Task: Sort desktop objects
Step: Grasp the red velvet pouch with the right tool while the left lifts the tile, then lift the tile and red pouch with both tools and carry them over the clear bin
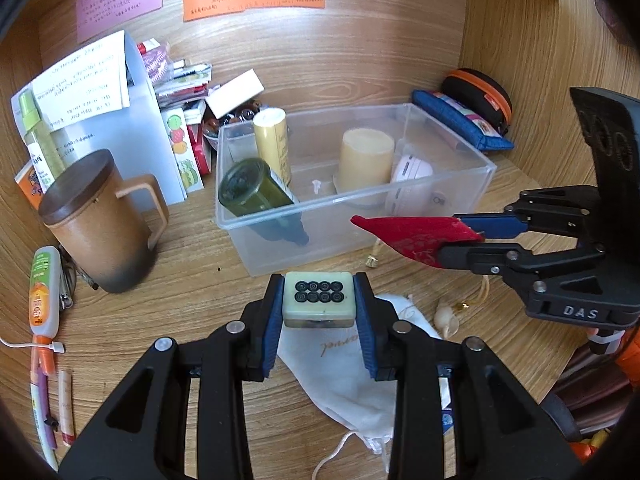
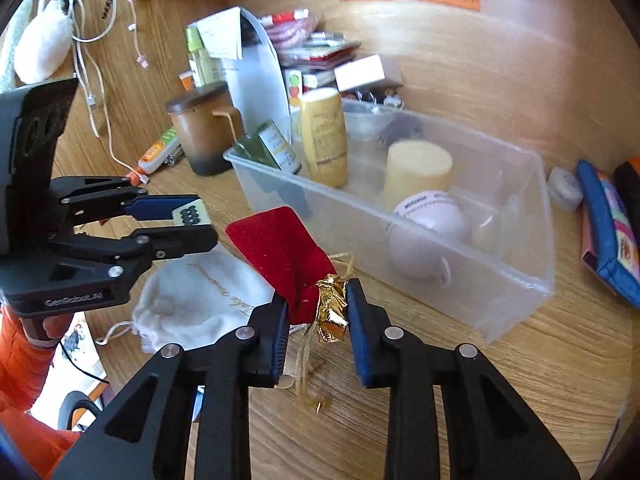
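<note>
A pale mahjong tile (image 1: 319, 300) with black circles on its face sits between the blue pads of my left gripper (image 1: 319, 309), which is shut on it above a white cloth bag (image 1: 348, 364). My right gripper (image 2: 316, 300) is shut on the neck of a red velvet pouch (image 2: 280, 248) with a gold foil bow (image 2: 332, 312); the pouch hangs just in front of a clear plastic box (image 2: 500, 292). From the left wrist view the right gripper (image 1: 456, 238) comes in from the right with the red pouch (image 1: 408, 236) by the box's near wall (image 1: 360, 204).
The box holds a green bottle (image 1: 256, 192), a yellow tube (image 1: 274, 140), a cream cylinder (image 1: 366, 158) and a white round item (image 1: 412, 176). A lidded brown mug (image 1: 96, 220) stands at left, a blue pencil case (image 1: 460, 120) at back right. Papers and packets crowd the back left corner.
</note>
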`<state>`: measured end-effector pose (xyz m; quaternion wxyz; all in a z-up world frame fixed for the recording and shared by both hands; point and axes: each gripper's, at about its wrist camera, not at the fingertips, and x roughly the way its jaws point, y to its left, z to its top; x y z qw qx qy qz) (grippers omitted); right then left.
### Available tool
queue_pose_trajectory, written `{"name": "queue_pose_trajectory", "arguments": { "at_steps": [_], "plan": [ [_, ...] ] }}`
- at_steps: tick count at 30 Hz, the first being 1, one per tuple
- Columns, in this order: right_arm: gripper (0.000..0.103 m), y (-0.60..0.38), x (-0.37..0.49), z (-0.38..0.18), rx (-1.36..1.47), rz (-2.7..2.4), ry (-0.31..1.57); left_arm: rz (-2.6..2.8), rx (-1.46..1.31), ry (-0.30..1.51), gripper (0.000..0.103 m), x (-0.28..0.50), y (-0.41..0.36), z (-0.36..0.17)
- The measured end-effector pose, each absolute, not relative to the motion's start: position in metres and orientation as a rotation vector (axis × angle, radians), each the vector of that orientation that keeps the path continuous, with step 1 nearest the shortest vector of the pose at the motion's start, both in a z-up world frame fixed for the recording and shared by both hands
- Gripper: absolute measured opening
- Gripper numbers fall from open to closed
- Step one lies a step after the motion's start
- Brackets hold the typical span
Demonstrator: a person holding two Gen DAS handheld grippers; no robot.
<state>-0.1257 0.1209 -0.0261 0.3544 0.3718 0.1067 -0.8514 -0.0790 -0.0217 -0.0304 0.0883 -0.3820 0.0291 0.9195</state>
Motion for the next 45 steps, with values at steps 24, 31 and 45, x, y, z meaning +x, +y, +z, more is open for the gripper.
{"name": "queue_pose_trajectory", "arguments": {
  "at_steps": [24,31,45],
  "plan": [
    [0.024,0.153,-0.118,0.043,0.797,-2.332,0.267,2.791,-1.037,0.065,0.033,-0.088,-0.019,0.005],
    [0.024,0.161,-0.129,0.056,0.766,-2.369,0.258,2.803,-1.022,0.074,0.033,-0.099,-0.019,0.014],
    [0.024,0.166,-0.16,0.078,0.715,-2.41,0.218,2.829,-0.956,0.12,0.033,-0.127,-0.01,0.04]
  ]
}}
